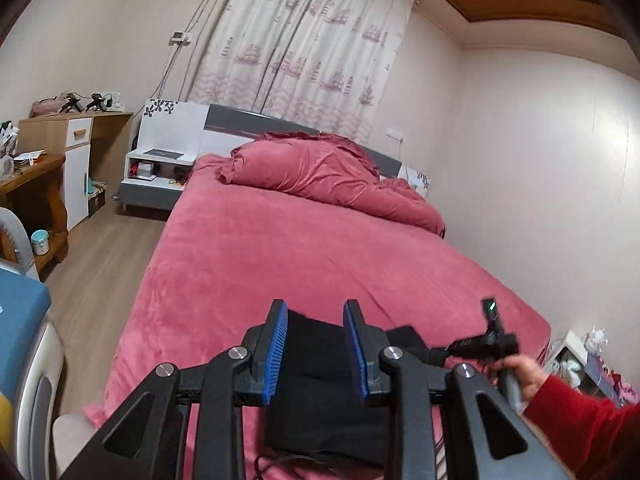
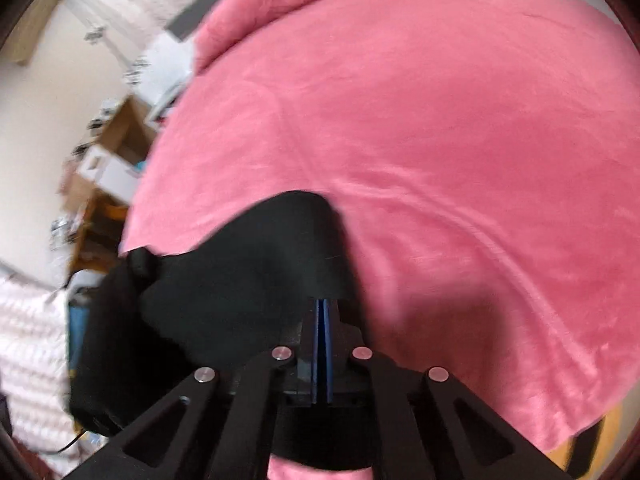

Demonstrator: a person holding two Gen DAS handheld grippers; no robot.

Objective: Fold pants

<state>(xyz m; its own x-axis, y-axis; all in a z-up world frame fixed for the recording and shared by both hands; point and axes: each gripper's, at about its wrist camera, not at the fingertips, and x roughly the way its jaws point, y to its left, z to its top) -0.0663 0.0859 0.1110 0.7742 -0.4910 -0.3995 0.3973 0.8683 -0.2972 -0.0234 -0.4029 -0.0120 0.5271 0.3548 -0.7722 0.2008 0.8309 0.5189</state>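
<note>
The black pants (image 1: 320, 392) lie in a folded bundle on the near end of the pink bed (image 1: 260, 264). My left gripper (image 1: 316, 320) is open, its blue pads apart, hovering above the bundle. My right gripper (image 1: 472, 350) shows in the left wrist view at the bundle's right edge, held by a hand in a red sleeve. In the right wrist view my right gripper (image 2: 322, 304) is shut, its blue pads together on a raised fold of the black pants (image 2: 240, 280) over the bed (image 2: 440, 140). That view is blurred.
A heaped pink duvet (image 1: 332, 176) lies at the head of the bed. A white nightstand (image 1: 160, 172) and wooden desks (image 1: 52, 168) stand along the left wall. A blue-topped item (image 1: 20, 320) sits at the near left. The right wall runs close beside the bed.
</note>
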